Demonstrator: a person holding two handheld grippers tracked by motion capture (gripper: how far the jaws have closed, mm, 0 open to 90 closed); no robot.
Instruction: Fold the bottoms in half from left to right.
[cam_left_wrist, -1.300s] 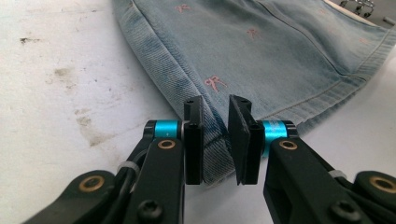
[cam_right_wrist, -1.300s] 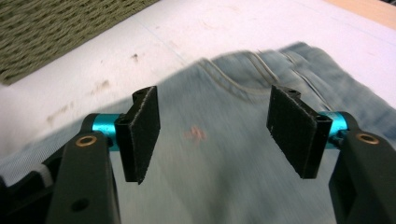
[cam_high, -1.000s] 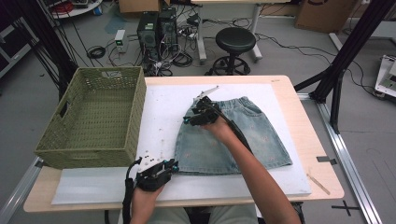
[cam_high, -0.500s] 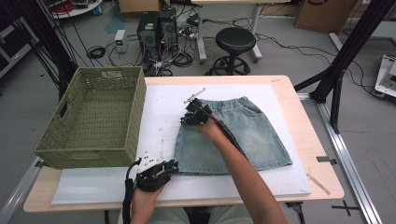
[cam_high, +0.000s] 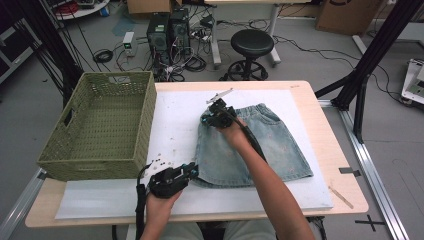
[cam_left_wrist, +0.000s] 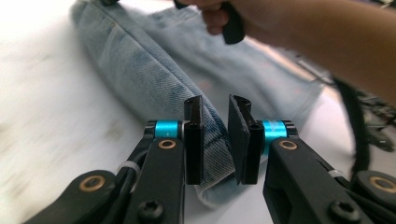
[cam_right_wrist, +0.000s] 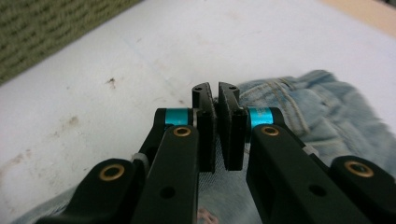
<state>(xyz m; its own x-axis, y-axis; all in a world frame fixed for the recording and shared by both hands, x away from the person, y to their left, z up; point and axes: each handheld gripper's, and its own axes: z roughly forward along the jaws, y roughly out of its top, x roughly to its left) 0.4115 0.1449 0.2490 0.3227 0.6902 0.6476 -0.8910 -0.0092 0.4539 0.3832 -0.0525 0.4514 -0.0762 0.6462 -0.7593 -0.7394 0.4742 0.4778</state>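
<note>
Nearest the person's side of the table, the left gripper (cam_high: 192, 171) is held at the near-left corner of a faded blue denim skirt (cam_high: 270, 150), and the hem corner is pinched between its black jaws; in the left gripper view the folded denim edge (cam_left_wrist: 212, 140) is seen clamped between the two pads. The skirt is spread flat on a white rectangular foam mat (cam_high: 175, 130) that covers most of a light wooden table (cam_high: 340, 170). A wide strip of bare mat is left open along the near edge, in front of the hem, and another between the skirt's left side and a woven olive-green rectangular basket (cam_high: 107, 125), which is set at the table's left end, overhanging the mat's left edge.

Farther on, the right gripper (cam_high: 209, 119) is placed on the skirt's far-left corner, at the waistband. Its jaws have just been closing, and in the right gripper view they are drawn nearly together on the waistband fabric (cam_right_wrist: 217, 105). Beyond the waistband, a band of bare mat is left up to the table's far edge. To the right of the skirt, a narrower margin of mat and then bare wood are left free.
</note>
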